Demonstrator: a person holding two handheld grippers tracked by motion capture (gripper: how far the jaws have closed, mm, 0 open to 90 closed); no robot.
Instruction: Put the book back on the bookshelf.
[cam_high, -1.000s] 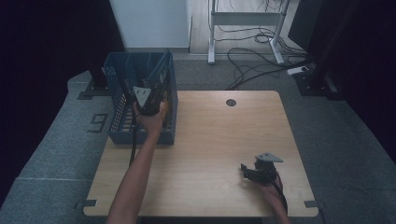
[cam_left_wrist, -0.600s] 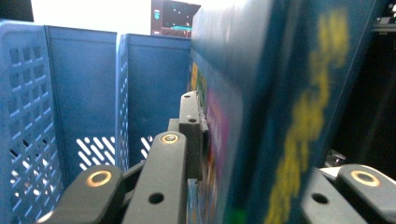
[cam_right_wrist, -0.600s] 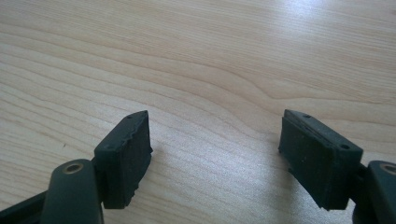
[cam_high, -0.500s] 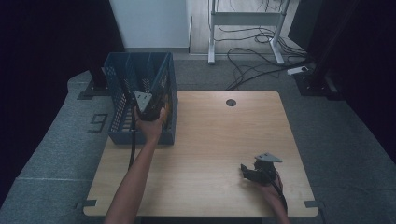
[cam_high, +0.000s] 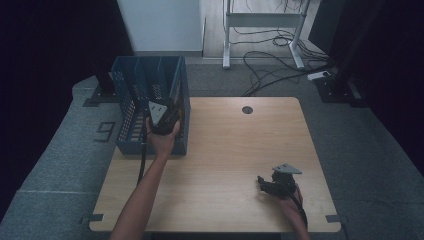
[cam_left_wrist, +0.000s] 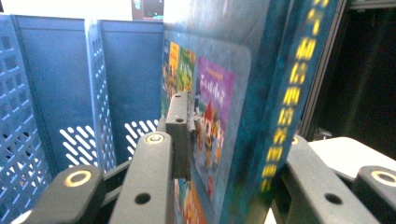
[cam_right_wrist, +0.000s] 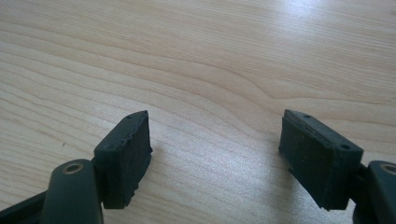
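Left gripper (cam_high: 162, 117) clamps a glossy teal book (cam_left_wrist: 243, 93) — yellow spine lettering blurred, unreadable — inside the slotted blue plastic crate (cam_high: 127, 107) at the table's (cam_high: 225, 150) left edge. Right gripper (cam_right_wrist: 215, 154) gapes wide, padded jaws over pale woodgrain near the front right corner.

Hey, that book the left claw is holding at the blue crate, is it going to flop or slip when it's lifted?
The book looks stiff: its cover and thick spine stand straight between the left claw's jaws. The cover seems glossy, so it might slide a bit under a loose grip. It stands upright in the blue crate and would probably tip if released.
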